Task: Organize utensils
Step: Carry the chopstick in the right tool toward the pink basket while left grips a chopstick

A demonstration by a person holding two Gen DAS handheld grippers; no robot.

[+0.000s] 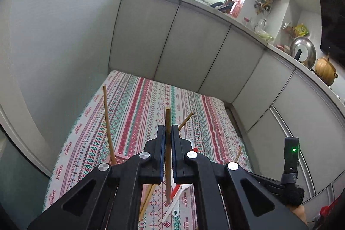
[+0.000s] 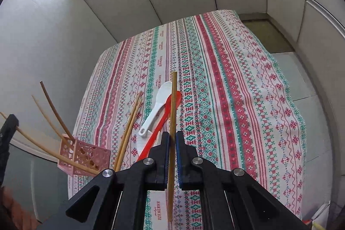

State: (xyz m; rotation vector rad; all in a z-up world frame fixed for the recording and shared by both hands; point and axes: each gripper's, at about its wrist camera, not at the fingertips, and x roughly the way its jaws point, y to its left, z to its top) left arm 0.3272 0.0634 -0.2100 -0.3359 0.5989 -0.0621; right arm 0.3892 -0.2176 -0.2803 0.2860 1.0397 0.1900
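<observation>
Left gripper (image 1: 168,133) clenched on chopstick (image 1: 167,120). Right gripper (image 2: 172,139) clenched on second chopstick (image 2: 173,100). Pink basket (image 2: 86,156) at tablecloth's (image 2: 237,89) left edge; spoons (image 2: 160,109), loose chopsticks (image 2: 129,128) beside basket; cloth beyond bare.

The tablecloth (image 2: 215,79) is cream, striped lengthwise with red and teal cross-stitch bands of diamonds, snowflakes and zigzags. On it, the chopsticks (image 2: 129,128) are pale bamboo tan, one spoon (image 2: 158,100) white and the other spoon (image 2: 170,109) bright red, while the perforated basket (image 2: 90,156) left of them is pink. Both the left gripper (image 1: 168,133) and right gripper (image 2: 172,139) are black with blue pads.
</observation>
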